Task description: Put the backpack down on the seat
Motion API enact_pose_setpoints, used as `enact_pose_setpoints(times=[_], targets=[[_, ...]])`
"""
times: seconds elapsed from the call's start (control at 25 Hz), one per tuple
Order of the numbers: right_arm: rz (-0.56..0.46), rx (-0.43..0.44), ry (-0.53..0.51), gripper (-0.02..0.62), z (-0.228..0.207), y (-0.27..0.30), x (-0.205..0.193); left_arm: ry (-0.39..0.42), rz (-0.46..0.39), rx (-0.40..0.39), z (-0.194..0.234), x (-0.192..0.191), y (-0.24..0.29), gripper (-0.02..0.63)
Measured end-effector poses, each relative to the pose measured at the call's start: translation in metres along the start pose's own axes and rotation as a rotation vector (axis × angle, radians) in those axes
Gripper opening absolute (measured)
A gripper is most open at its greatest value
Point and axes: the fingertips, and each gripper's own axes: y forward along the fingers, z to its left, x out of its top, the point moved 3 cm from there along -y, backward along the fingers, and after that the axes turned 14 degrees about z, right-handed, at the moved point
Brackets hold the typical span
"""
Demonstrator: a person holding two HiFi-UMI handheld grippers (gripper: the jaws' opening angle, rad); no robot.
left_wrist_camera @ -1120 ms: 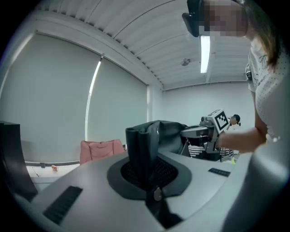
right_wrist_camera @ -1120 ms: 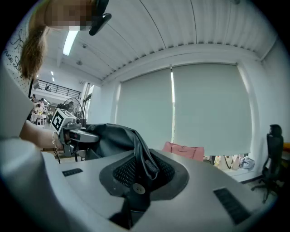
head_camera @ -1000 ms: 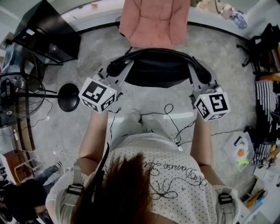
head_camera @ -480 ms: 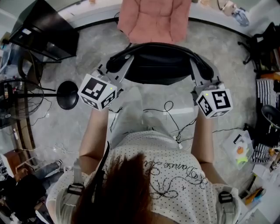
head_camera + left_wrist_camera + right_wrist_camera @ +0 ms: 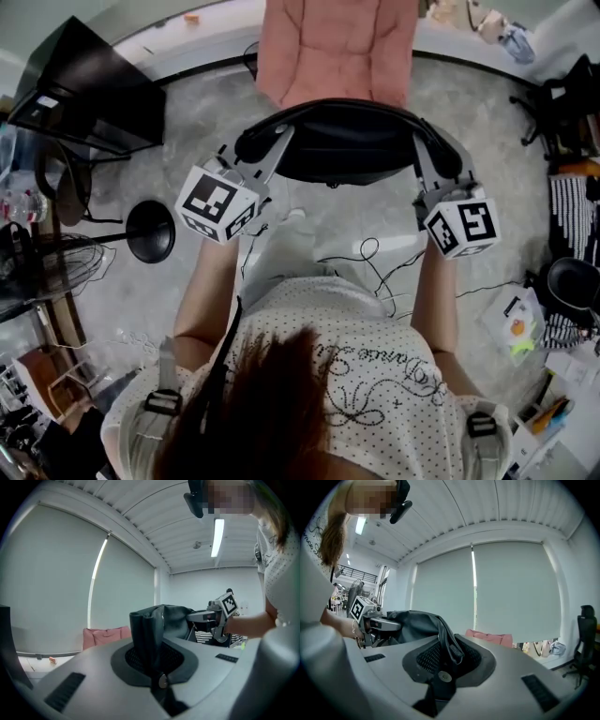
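Our left gripper (image 5: 262, 148) is clamped tight on a fold of black fabric at one end of the backpack (image 5: 342, 141). Our right gripper (image 5: 427, 150) is pinched on a strap or edge at the other end. The bag hangs stretched between the two, above the floor (image 5: 187, 112).

What matters for the coming move is where the seat (image 5: 337, 47) lies. It is straight ahead of us, just beyond the backpack, and roughly centred on the gap between our grippers. From above, the far side of the bag just meets the seat's near edge, so we judge that most of the bag is not yet over the cushion.

The backpack's long axis runs from side to side, gripper to gripper. That is square to the line towards the seat and parallel to its front edge. Neither hand is clearly nearer, since both point forward at about the same reach and the seat shows low and ahead in both gripper views.

We judge the move to be a straight carry forward with both hands together, then a lowering, with no need to swing either end round. How high the bag hangs above the cushion we cannot tell.
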Motion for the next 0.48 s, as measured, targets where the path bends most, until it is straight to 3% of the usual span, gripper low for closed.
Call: enact_pose_setpoints(times=[0.48], targets=[[-0.022, -0.072, 0.026, 0.067, -0.018, 0.073, 0.041, 0.046, -0.019, -0.066, 0.092, 0.026, 0.037, 0.015]])
